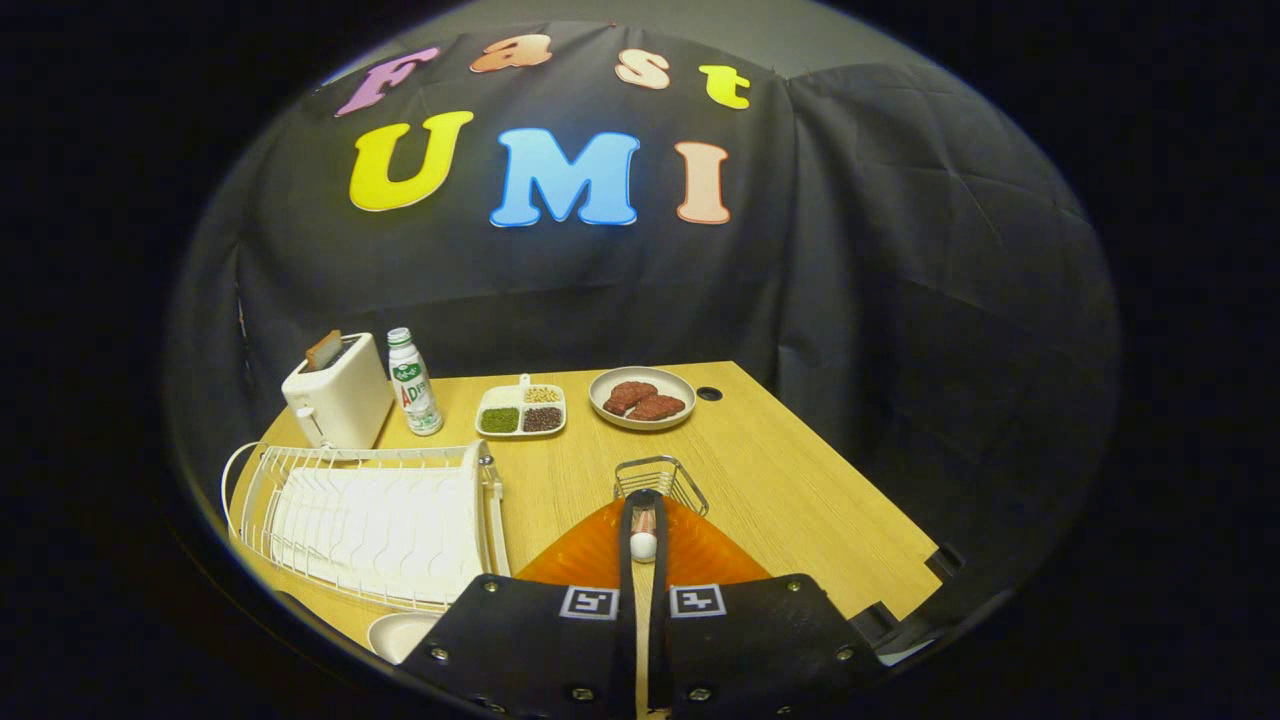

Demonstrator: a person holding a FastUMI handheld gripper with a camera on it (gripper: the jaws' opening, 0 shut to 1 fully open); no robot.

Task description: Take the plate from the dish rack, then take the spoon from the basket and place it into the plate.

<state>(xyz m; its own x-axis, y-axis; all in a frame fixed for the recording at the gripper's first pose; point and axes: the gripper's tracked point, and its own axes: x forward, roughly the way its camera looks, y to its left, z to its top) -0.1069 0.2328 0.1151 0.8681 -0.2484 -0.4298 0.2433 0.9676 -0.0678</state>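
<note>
Got the spoon (643,533) pinched in my gripper (643,520), hanging above the surface (800,480).

My fingers (590,555) are nearly closed on its handle, wire basket (661,481) just beyond them, dish rack (370,520) to the left, plate (400,634) beside the gripper's base.

My fingers (640,520) are nearly closed on a small white-tipped thing above the wooden table (800,480). On the table stand a toaster (338,400) at the far corner, a bottle (414,383) just beside it, a divided tray (521,411) of grains, and a plate (642,397) with two patties. Nearer me lie the white rack (370,525), a wire basket (661,480) just ahead of my fingers, and a white dish (400,635) beside the rack.
</note>
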